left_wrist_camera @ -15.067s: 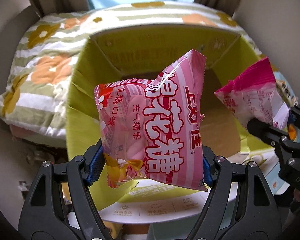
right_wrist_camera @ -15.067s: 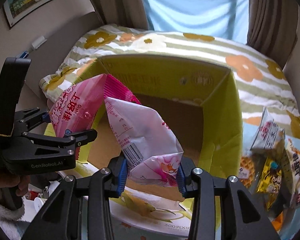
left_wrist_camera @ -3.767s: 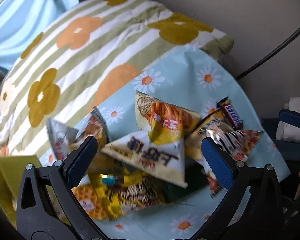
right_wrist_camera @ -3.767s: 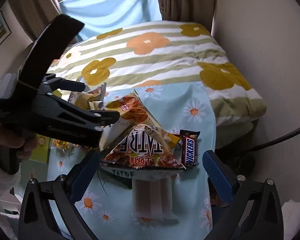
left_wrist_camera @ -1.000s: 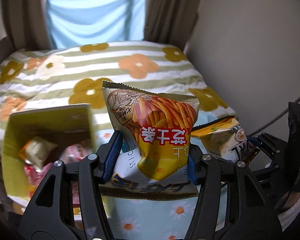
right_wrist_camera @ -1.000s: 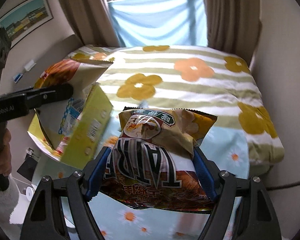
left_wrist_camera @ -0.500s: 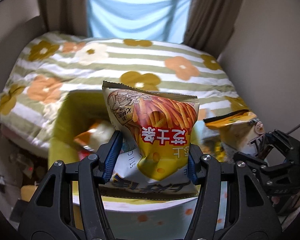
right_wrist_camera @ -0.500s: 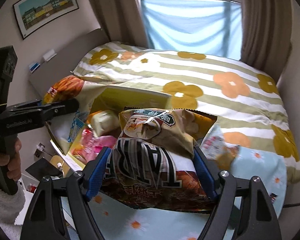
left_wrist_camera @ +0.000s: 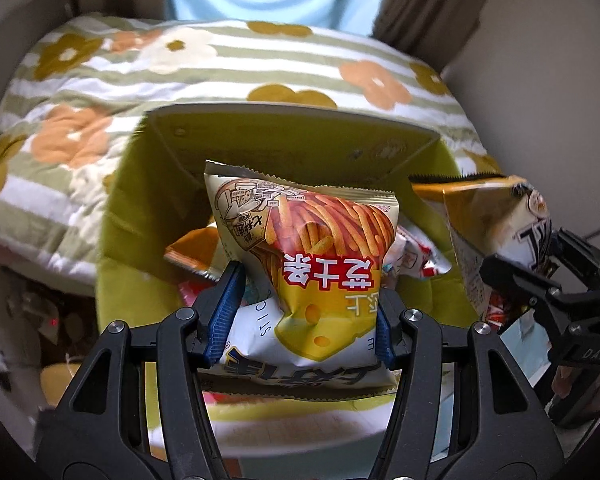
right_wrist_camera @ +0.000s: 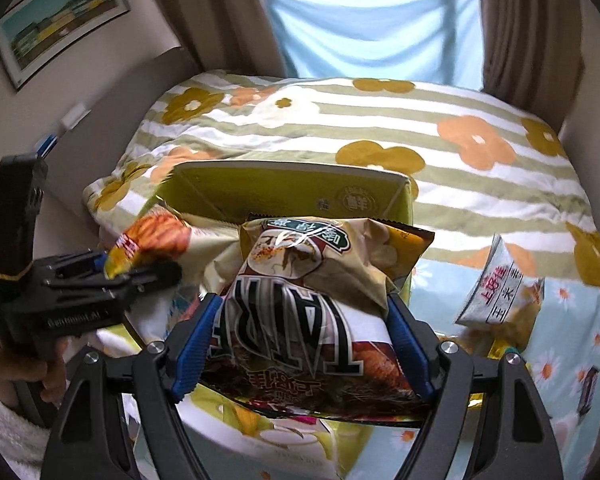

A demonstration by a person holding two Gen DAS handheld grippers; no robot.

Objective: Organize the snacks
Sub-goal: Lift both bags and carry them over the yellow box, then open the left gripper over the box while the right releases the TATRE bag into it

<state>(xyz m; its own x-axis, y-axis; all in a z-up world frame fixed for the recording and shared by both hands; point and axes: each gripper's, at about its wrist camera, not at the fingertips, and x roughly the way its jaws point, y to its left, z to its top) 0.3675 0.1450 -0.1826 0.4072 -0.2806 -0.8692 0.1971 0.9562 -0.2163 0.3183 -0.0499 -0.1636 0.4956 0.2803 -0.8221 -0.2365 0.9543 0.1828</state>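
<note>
My left gripper (left_wrist_camera: 304, 316) is shut on a yellow fries snack bag (left_wrist_camera: 320, 264), with a white and blue bag (left_wrist_camera: 260, 344) pinched behind it, above the open yellow-green cardboard box (left_wrist_camera: 140, 216). Several snack packs (left_wrist_camera: 196, 256) lie inside the box. My right gripper (right_wrist_camera: 300, 340) is shut on a brown and white chips bag (right_wrist_camera: 312, 292), held over the box's near right side (right_wrist_camera: 284, 196). The right gripper and its bag show at the right of the left wrist view (left_wrist_camera: 540, 280). The left gripper shows at the left of the right wrist view (right_wrist_camera: 140, 272).
The box stands on a bed with a striped flower quilt (right_wrist_camera: 380, 120). To its right, on a light blue daisy cloth (right_wrist_camera: 572, 320), lie more snacks: a white pack (right_wrist_camera: 496, 292) and a chocolate bar (right_wrist_camera: 588, 392). Curtains and a window are behind.
Both grippers have carried their bags left from the snack pile to above the box. The box now fills the middle of both views.
</note>
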